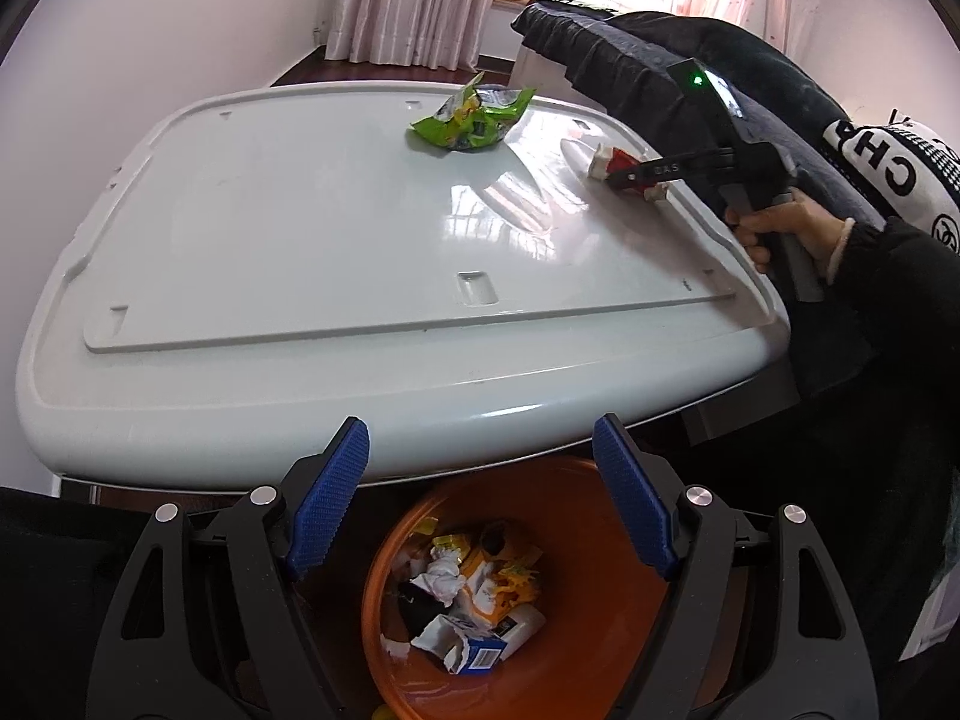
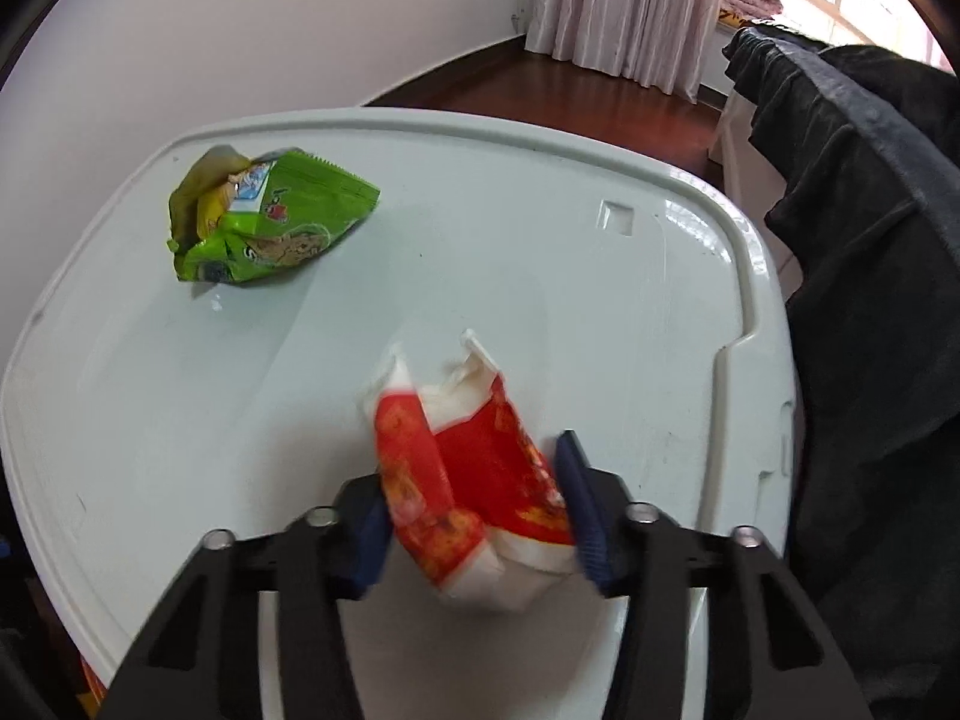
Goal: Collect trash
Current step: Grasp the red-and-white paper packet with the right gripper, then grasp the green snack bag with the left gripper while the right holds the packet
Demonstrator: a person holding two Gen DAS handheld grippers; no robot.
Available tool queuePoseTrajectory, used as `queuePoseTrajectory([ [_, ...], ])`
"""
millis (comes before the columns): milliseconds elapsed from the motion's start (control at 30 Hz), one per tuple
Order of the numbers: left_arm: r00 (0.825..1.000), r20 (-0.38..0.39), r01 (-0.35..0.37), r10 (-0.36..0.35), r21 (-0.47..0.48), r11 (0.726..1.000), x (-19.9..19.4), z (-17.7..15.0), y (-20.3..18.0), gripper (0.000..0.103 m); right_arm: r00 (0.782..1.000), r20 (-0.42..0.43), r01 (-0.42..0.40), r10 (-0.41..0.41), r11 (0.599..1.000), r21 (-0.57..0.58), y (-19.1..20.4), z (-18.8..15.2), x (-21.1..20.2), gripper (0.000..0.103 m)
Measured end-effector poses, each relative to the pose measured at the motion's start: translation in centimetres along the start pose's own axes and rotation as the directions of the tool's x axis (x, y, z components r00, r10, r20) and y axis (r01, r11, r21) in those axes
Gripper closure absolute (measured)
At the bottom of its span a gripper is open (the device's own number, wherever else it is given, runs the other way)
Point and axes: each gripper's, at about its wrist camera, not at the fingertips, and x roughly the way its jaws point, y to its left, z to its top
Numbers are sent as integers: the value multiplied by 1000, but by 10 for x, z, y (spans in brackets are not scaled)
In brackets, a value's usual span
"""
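Note:
A crumpled red and white carton [image 2: 474, 480] lies at the near right of a white glossy tabletop [image 2: 480, 276]. My right gripper [image 2: 480, 510] has its blue pads on both sides of the carton and is closed on it. The same gripper [image 1: 630, 175] and carton [image 1: 612, 159] show at the table's right edge in the left wrist view. A green snack bag [image 2: 264, 222] lies at the far left; it also shows in the left wrist view [image 1: 471, 120]. My left gripper [image 1: 480, 492] is open and empty above an orange bin [image 1: 576, 666] holding several pieces of trash.
Dark clothing [image 2: 870, 252] hangs over furniture just right of the table. The orange bin stands on the floor below the table's near edge [image 1: 360, 414]. Pink curtains [image 2: 624, 6] and a window are at the back.

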Motion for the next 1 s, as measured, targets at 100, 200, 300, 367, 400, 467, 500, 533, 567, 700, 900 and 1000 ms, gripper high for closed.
queuePoseTrajectory([
  [100, 1000, 3, -1, 1, -12, 1000, -1, -1, 2, 28, 1000, -9, 1, -1, 1000, 24, 3, -6, -6, 68],
  [200, 1000, 12, -9, 9, -16, 1000, -5, -2, 2, 28, 1000, -11, -27, 28, 997, 77, 10, -12, -11, 70],
  [300, 1000, 11, -14, 14, -13, 1000, -9, 0, 1, 28, 999, -9, -30, 31, 994, 108, 21, -19, -21, 70],
  [367, 1000, 12, -29, 29, -10, 1000, -11, 7, 0, 28, 999, 12, -51, 49, 984, 171, 25, -21, -39, 70],
  [400, 999, 12, -41, 41, 2, 999, -11, 16, 0, 28, 997, 38, -69, 63, 974, 214, 27, -24, -54, 70],
  [467, 999, 15, -44, 44, 3, 999, -9, 31, 2, 28, 992, 95, -104, 82, 957, 269, 30, -30, -79, 70],
  [500, 1000, 4, -17, 17, -1, 1000, -4, 45, 5, 28, 987, 135, -124, 87, 946, 301, 32, -36, -95, 70],
  [533, 1000, -7, 16, -16, -9, 1000, 1, 58, 8, 28, 983, 162, -138, 89, 936, 323, 32, -40, -105, 70],
  [567, 999, -14, 38, -39, -15, 999, 7, 72, 10, 28, 975, 205, -158, 89, 922, 354, 33, -48, -118, 70],
  [700, 996, 29, 76, -79, 100, 992, 40, 135, 7, 28, 955, 291, -177, 62, 904, 389, 43, -68, -139, 70],
  [900, 999, 50, -9, -7, 320, 947, 105, 197, -8, 28, 961, 275, -110, 15, 936, 335, 51, -63, -127, 69],
  [1000, 999, 18, 21, -30, 360, 933, 127, 209, -11, 28, 961, 273, -132, 38, 932, 338, 46, -58, -120, 69],
])
